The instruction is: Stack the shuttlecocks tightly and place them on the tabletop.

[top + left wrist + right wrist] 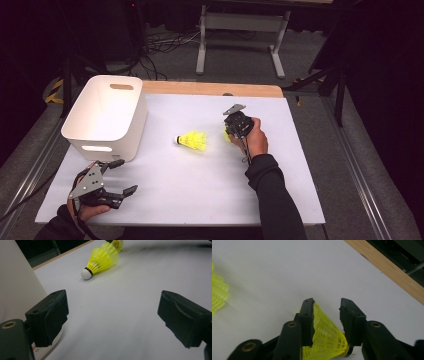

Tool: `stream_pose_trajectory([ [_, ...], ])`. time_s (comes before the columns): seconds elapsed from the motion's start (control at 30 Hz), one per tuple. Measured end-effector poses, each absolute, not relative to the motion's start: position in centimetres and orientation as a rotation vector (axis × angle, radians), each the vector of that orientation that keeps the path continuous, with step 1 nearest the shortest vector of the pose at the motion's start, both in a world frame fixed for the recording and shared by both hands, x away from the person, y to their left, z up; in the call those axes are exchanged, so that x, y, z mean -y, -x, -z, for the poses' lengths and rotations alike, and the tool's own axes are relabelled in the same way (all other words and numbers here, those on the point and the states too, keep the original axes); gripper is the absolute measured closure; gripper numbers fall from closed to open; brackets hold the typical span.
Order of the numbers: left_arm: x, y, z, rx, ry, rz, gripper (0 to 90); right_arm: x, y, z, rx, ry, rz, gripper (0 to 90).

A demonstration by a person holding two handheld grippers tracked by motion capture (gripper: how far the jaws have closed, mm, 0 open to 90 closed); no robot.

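Bench: we see a white bench [190,185] with a wooden far edge, dark room behind.
Right tool [326,308]: lowered, clenched on a yellow shuttlecock [327,340].
Left tool [112,315]: released, near the white bin [107,115].
Second shuttlecock [192,140]: lying mid-bench.

I had the high view fixed above the near edge of the counter [200,200], looking forward and down, far enough back to take in the whole top and the floor beyond. The left gripper view sat low, just over the surface, facing across it toward the lying shuttlecock [101,260]. The right gripper view looked steeply down at close range toward the wooden far edge [387,270]. All three shared that lying shuttlecock [192,140] [218,295].
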State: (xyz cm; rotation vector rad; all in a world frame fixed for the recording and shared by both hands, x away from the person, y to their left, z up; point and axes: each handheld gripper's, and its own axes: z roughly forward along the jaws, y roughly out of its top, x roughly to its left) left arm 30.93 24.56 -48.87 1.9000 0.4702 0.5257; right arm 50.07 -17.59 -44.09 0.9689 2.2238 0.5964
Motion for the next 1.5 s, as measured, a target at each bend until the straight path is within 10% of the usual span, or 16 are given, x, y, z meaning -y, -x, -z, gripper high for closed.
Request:
stream_pose_trajectory([
  [0.27,-24.5,-31.0,48.9,-0.474,-1.901,-0.526,10.6,18.4,-49.7,42.8,-2.162,-0.937,-0.610,88.8],
  [1.5,-24.1,-31.0,49.0,-0.475,-1.929,-0.556,10.8,20.3,-41.5,43.7,-2.212,-0.947,-1.405,89.7],
])
